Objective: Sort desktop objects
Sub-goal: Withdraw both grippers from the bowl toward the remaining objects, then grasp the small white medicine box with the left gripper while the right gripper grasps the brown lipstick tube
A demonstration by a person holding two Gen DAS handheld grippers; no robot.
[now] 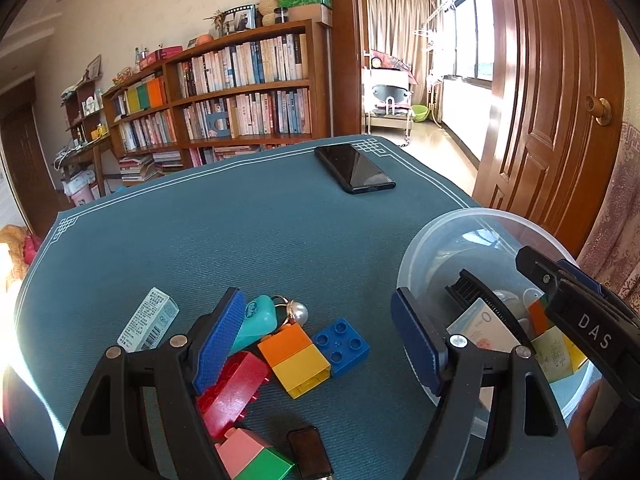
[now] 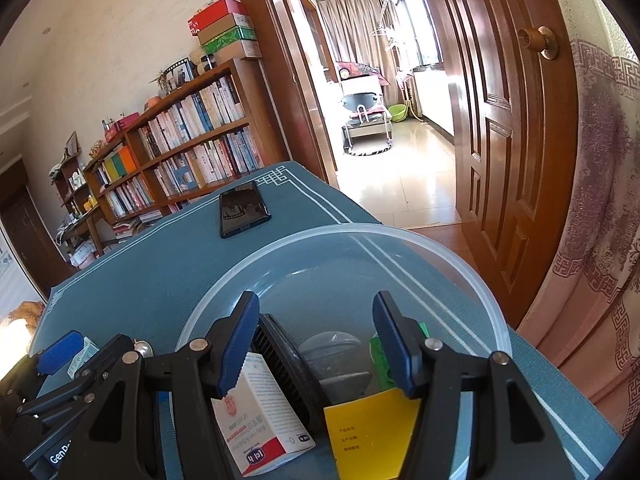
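Sorting partly done: the clear plastic bowl [image 2: 472, 276] already held a white carton [image 2: 264, 412], a yellow box [image 2: 372, 428] and a black comb [image 2: 280, 360]. Your left gripper [image 1: 320, 344] hung open-jawed, empty, over unsorted toy bricks [image 1: 296, 356]; your right gripper [image 2: 316, 348], released, hung over the bowl.

Boxes [image 2: 260, 412] inside clear bowl [image 2: 472, 276]
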